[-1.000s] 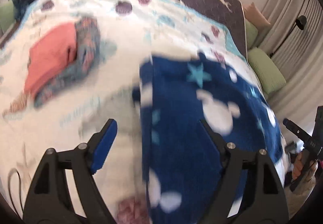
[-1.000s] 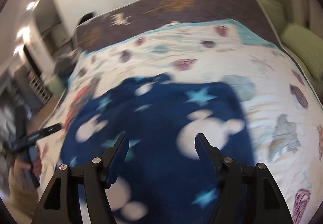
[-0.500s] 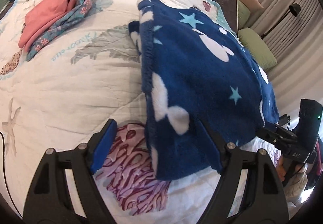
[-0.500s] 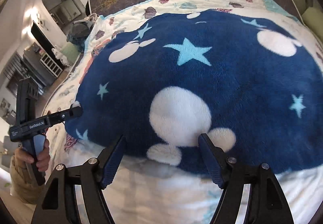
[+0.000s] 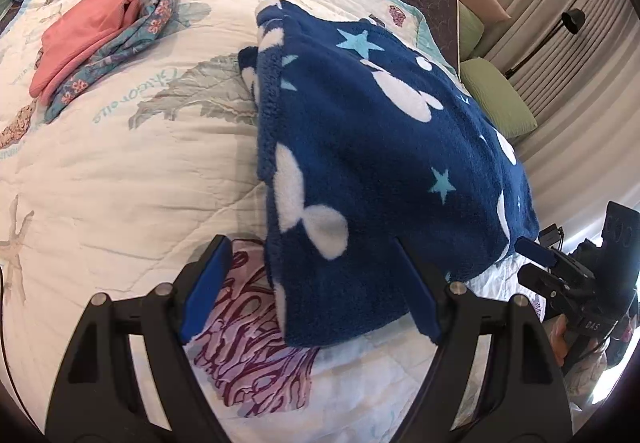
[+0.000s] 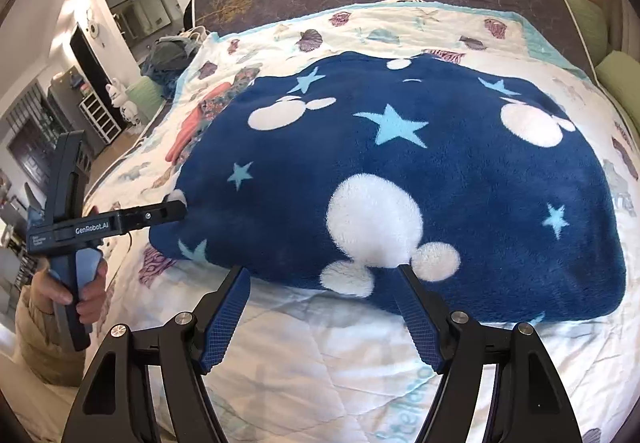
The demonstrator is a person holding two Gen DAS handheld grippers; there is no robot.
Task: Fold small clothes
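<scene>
Seashell-print quilt [image 5: 120, 171] on bed, navy fleece [image 6: 400, 179] spread, both claws apart, empty

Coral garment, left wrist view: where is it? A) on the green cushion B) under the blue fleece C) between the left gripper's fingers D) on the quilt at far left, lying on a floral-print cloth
D: the coral garment lies on the floral-print cloth at the far left of the quilt, apart from the blue fleece and the open left gripper.

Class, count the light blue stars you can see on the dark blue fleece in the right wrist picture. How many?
7 on the fleece: two top left, one upper right, one centre, one left, one right, one at the front-left edge. Folds may hide more.
</scene>
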